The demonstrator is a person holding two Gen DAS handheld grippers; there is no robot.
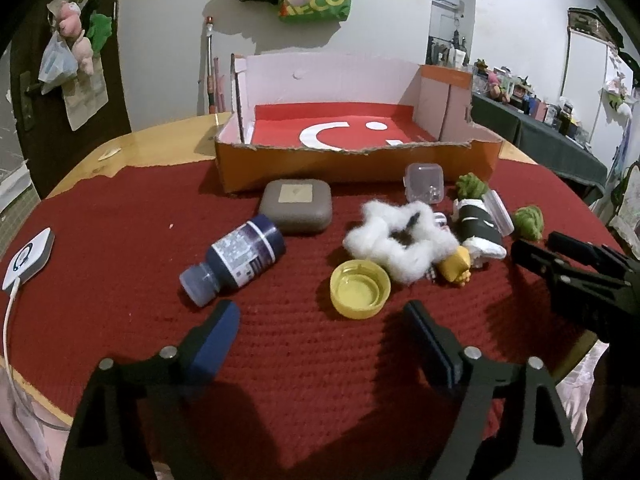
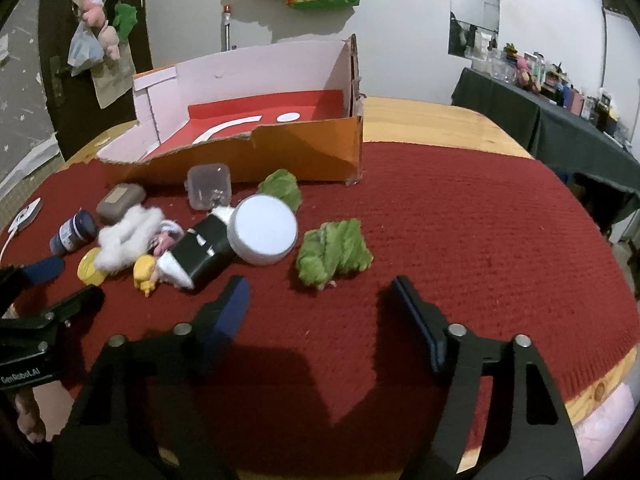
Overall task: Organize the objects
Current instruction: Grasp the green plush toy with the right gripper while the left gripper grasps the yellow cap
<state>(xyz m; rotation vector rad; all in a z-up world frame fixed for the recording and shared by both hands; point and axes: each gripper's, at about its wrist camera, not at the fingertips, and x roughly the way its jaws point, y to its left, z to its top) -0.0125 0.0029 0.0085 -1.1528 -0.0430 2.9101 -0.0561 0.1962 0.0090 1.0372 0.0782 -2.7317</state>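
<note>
The left gripper and right gripper share one build: black angular arms, silver round pivot pins behind blue-padded fingers. White "GenRobot.AI" lettering marks the left one's body.

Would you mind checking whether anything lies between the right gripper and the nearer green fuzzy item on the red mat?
Nothing visible does. The right gripper is open and empty, and only bare red mat lies between its fingertips and the green fuzzy item. The white lid sits beside that item, on its left, not in front of it.
</note>
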